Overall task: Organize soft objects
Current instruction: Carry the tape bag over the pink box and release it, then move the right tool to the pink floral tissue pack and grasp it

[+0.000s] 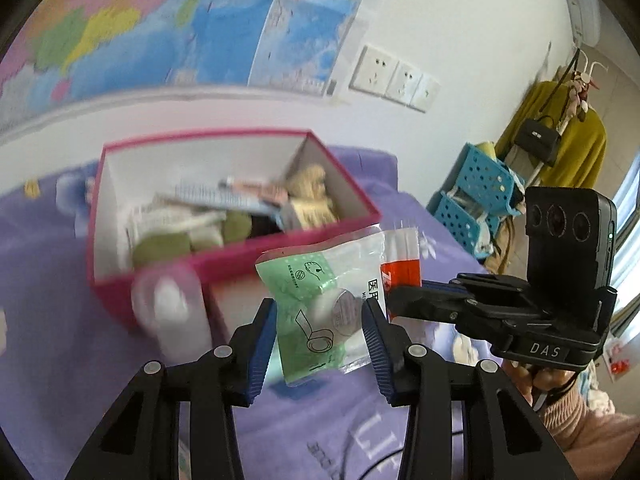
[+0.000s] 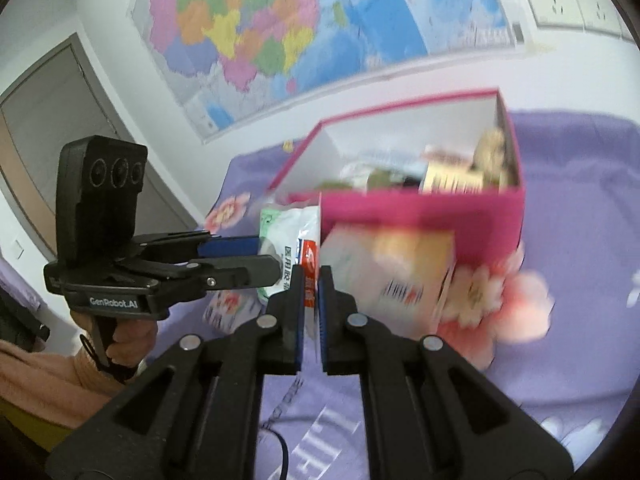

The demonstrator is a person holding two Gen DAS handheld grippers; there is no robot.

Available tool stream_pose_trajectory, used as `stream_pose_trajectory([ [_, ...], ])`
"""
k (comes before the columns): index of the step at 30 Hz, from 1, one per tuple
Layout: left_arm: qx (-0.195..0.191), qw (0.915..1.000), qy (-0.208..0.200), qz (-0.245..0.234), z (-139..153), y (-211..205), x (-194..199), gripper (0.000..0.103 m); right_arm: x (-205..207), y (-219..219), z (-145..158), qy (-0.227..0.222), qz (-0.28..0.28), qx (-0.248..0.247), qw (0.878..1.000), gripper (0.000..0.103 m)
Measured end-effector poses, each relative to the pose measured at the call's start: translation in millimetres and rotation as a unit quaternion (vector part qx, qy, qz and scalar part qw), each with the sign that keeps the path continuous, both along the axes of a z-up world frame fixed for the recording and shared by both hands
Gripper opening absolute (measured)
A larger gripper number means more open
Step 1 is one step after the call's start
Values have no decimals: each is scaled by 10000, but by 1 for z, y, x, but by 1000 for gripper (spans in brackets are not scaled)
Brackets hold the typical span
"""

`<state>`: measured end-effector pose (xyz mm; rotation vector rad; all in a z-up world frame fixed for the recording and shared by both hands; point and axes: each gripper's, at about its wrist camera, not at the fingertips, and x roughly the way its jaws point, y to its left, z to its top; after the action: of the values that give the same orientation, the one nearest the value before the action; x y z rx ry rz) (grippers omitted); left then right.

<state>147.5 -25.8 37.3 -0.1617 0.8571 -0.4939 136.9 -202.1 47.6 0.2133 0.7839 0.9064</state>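
Pink box [image 1: 240,256] on purple sheet [image 1: 80,360], near wall. Tape packet [image 1: 320,300] just before box: right gripper [image 2: 310,280] pinches its red end; left gripper [image 1: 320,320] agape around it.

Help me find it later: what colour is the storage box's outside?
Bright pink outside, white inside; the box shows best in the right wrist view.
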Motion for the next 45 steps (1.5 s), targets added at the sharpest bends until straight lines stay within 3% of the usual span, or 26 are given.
stream_pose_trajectory([
  [9,286,9993,3,240,17,-2,66,43,69,10,9,52,-321,108,9994,7],
  [22,472,9949,622,643,-10,5,137,43,146,26,-19,482,-820,-190,9953,7],
  [24,480,9935,694,766,-13,10,141,45,153,27,-24,505,-1049,-322,9927,12],
  [28,443,9927,610,944,-14,26,134,45,154,19,-30,518,-1343,-414,9887,15],
  [34,320,9943,218,997,-3,54,96,45,119,16,-16,132,-1139,-417,9925,16],
  [41,172,9940,-167,1067,-2,91,12,48,59,32,-7,15,-113,-92,9999,23],
  [45,284,9924,23,1194,-22,108,-25,50,31,49,-17,258,492,24,9985,25],
])
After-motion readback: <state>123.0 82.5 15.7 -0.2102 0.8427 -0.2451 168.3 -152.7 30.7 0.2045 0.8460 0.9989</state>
